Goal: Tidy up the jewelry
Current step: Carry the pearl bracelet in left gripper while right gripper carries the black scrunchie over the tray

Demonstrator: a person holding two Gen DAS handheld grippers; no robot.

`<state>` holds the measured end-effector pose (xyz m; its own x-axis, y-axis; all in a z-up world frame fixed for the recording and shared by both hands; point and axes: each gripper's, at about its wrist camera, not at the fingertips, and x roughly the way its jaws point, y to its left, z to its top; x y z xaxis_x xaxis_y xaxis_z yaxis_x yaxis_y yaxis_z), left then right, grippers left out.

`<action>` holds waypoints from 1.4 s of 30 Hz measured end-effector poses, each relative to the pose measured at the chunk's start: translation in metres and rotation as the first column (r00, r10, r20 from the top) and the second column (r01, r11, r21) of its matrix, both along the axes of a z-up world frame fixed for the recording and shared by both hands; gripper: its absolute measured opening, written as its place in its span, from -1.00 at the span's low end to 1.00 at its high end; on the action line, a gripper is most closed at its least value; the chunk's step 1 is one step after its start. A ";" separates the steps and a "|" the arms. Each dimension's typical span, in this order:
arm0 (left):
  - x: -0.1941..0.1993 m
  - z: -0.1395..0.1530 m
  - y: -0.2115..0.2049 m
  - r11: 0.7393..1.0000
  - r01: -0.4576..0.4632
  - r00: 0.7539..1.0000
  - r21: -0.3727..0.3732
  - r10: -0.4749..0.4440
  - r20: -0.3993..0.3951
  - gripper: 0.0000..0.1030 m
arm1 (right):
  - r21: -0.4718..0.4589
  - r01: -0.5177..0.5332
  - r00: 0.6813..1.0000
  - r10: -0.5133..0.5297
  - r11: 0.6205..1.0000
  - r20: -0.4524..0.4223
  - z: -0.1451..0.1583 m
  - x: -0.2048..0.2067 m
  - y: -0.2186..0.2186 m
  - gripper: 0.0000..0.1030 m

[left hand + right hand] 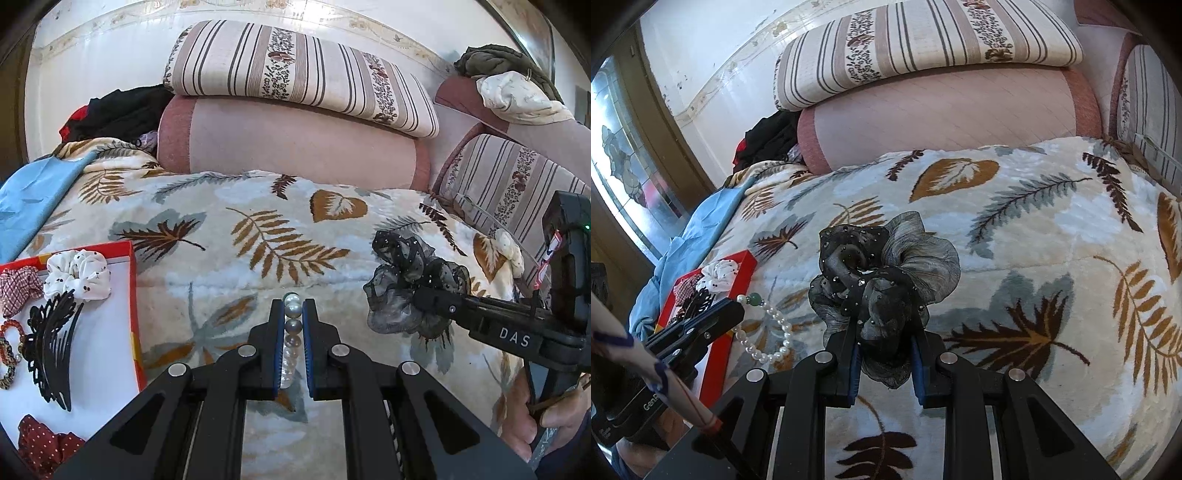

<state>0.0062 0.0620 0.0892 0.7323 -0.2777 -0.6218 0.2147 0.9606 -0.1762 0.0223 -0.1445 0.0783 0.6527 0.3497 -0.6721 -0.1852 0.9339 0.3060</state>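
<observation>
My left gripper [294,306] has its jaws clamped on a pearl bracelet [291,332], my right gripper [886,332] on a black scrunchie [882,269] (both tilted down). Open leaf-print blanket [229,221] lies ahead; the red-rimmed tray [131,295] is at left.
</observation>
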 end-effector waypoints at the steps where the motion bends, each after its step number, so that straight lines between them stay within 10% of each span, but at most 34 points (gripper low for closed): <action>1: -0.001 0.000 0.000 1.000 -0.002 1.000 0.005 0.002 0.005 -0.82 | 0.001 -0.005 1.000 0.005 1.000 0.002 0.001 -0.001 0.002 -0.54; 25: -0.040 0.047 0.057 0.996 -0.086 0.991 -0.035 0.089 0.104 -0.82 | 0.025 -0.038 0.999 0.038 0.999 -0.008 0.002 -0.064 0.068 -0.54; 42: -0.107 0.060 0.198 0.938 -0.329 0.936 -0.111 0.340 0.098 -0.82 | -0.005 -0.218 0.976 0.218 0.976 0.016 0.035 -0.096 0.172 -0.52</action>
